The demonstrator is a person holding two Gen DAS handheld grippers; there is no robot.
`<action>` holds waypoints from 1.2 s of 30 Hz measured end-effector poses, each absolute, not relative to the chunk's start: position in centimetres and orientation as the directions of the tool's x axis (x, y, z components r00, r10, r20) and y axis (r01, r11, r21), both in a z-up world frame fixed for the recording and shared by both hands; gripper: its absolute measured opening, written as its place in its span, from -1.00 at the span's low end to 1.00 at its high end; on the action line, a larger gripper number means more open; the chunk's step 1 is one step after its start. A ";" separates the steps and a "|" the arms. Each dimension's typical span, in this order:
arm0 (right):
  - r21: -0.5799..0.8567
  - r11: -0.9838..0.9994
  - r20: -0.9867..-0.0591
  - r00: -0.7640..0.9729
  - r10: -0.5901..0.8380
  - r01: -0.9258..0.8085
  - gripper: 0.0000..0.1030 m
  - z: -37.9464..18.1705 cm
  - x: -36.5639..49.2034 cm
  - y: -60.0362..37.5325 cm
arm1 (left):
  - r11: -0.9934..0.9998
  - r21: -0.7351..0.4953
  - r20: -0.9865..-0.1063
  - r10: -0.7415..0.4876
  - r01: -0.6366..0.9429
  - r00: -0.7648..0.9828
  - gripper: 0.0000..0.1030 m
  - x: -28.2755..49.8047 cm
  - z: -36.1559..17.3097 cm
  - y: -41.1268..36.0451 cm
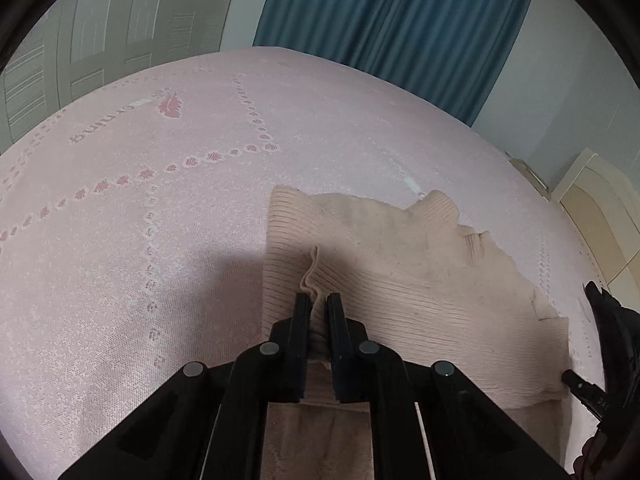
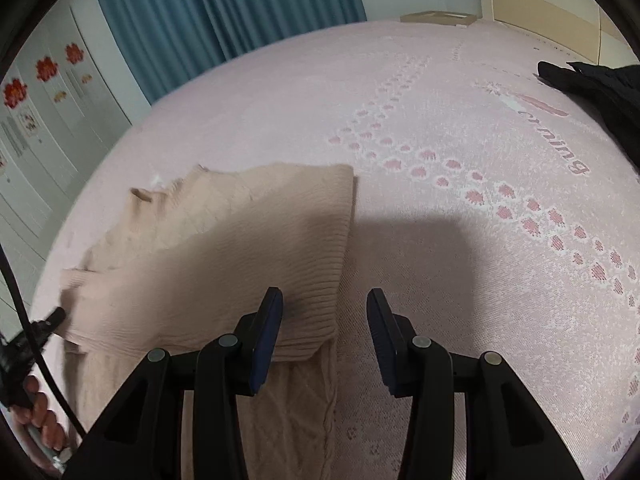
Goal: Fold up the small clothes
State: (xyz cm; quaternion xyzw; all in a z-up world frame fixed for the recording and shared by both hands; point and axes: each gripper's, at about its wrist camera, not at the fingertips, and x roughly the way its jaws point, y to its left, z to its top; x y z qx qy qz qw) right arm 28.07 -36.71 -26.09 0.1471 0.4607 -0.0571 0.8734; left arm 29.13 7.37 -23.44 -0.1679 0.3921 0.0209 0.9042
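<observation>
A beige ribbed knit sweater (image 1: 420, 272) lies partly folded on the pink bedspread (image 1: 160, 220); it also shows in the right wrist view (image 2: 224, 248). My left gripper (image 1: 319, 300) is shut on a bunched fold of the sweater's ribbed edge, which sticks up between the fingers. My right gripper (image 2: 324, 300) is open and empty, with its left finger (image 2: 267, 336) over the sweater's lower right corner and its right finger over bare bedspread. The right gripper's tip shows at the sweater's far edge in the left wrist view (image 1: 576, 384). The left gripper's tip shows in the right wrist view (image 2: 52, 318).
A black garment (image 2: 600, 88) lies at the far right of the bed. Blue curtains (image 1: 400, 20) hang behind the bed. White wardrobe doors (image 2: 36, 120) stand at the left. A cream headboard (image 1: 600, 208) borders the bed. A cardboard box (image 2: 440, 18) lies at the far edge.
</observation>
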 end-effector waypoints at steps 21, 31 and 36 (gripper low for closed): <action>0.097 0.963 -0.814 0.577 -0.069 0.251 0.03 -25.4 27.3 -35.3 | 0.944 -0.260 -0.734 -0.055 -0.204 0.677 -0.21 29.0 -24.2 8.1; 0.160 0.950 -0.835 0.551 -0.016 0.269 -0.17 -26.7 28.2 -35.5 | 0.938 -0.287 -0.767 -0.103 -0.195 0.633 -0.20 29.6 -25.3 8.0; 0.111 0.959 -0.836 0.547 -0.050 0.259 -0.17 -26.4 28.4 -34.9 | 0.939 -0.290 -0.768 -0.113 -0.185 0.630 -0.21 29.5 -25.2 8.0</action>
